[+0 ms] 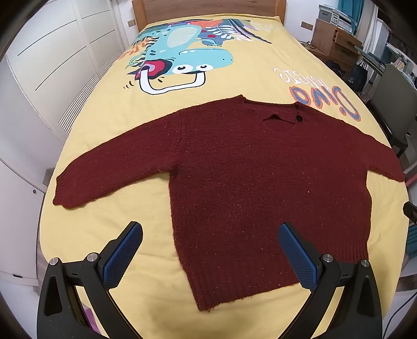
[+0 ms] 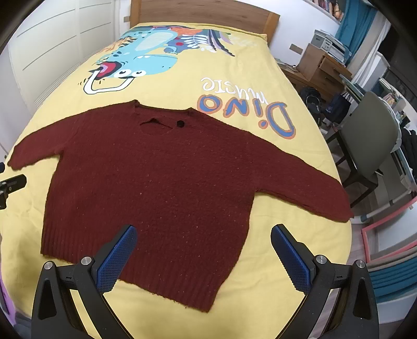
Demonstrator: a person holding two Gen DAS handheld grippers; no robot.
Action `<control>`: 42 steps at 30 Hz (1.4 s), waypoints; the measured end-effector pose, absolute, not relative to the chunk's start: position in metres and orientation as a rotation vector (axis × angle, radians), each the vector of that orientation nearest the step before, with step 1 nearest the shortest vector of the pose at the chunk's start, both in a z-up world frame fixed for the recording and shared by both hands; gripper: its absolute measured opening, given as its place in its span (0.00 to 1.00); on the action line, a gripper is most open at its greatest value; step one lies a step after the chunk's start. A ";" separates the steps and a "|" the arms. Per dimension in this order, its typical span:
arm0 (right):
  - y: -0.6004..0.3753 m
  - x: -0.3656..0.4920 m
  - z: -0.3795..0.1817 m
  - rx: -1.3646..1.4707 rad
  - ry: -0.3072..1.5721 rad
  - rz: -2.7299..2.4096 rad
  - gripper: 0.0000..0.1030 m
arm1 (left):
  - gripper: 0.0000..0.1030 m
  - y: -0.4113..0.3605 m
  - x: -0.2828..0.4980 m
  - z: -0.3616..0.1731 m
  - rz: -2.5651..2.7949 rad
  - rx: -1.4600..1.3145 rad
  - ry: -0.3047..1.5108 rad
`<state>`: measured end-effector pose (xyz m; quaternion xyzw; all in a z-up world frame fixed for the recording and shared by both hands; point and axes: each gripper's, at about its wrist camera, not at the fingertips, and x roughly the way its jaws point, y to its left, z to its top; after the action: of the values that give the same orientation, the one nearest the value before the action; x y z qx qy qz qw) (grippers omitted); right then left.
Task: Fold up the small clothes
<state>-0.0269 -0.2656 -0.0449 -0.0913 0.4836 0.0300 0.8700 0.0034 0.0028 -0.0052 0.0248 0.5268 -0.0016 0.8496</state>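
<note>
A dark red knit sweater (image 1: 247,177) lies flat and spread out on the yellow bed cover (image 1: 260,78), sleeves out to both sides, neckline away from me. It also shows in the right wrist view (image 2: 156,182). My left gripper (image 1: 209,234) is open and empty, raised above the sweater's near left hem corner. My right gripper (image 2: 203,234) is open and empty, raised above the near right hem. Part of the left gripper (image 2: 10,185) shows at the left edge of the right wrist view.
The bed cover (image 2: 260,86) has a dinosaur print (image 1: 182,54) and "Dino music" lettering (image 2: 247,109). A wooden headboard (image 1: 208,7) is at the far end. White wardrobes (image 1: 52,52) stand left. A grey chair (image 2: 370,146), a desk and bags stand right.
</note>
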 end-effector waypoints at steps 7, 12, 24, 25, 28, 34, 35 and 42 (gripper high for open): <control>-0.265 -0.024 -0.048 -0.187 1.022 0.068 0.99 | 0.99 0.002 0.004 -0.007 0.001 0.060 1.120; -0.265 -0.022 -0.053 -0.180 1.026 0.072 0.99 | 0.99 0.000 0.005 -0.011 -0.004 0.066 1.125; -0.350 0.019 -0.101 0.004 0.977 -0.022 0.99 | 0.99 0.008 0.033 -0.026 0.030 0.103 1.121; -0.361 0.024 -0.105 0.031 0.983 -0.030 0.99 | 0.99 0.010 0.036 -0.028 0.030 0.096 1.125; -0.424 0.047 -0.133 0.189 1.008 -0.123 0.99 | 0.99 0.014 0.047 -0.036 0.018 0.088 1.138; -0.540 0.081 -0.180 0.398 1.068 -0.343 0.99 | 0.99 0.018 0.064 -0.060 0.030 0.105 1.200; -0.560 0.086 -0.187 0.437 1.078 -0.378 0.99 | 0.99 0.020 0.067 -0.065 0.030 0.091 1.214; -0.646 0.098 -0.219 0.700 1.054 -0.496 0.99 | 0.99 0.023 0.085 -0.087 0.041 0.085 1.281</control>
<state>0.0978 -0.6456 -0.2188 0.3237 0.4872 -0.2293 0.7780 0.0854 0.0228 -0.0869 0.0395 0.5976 0.0191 0.8006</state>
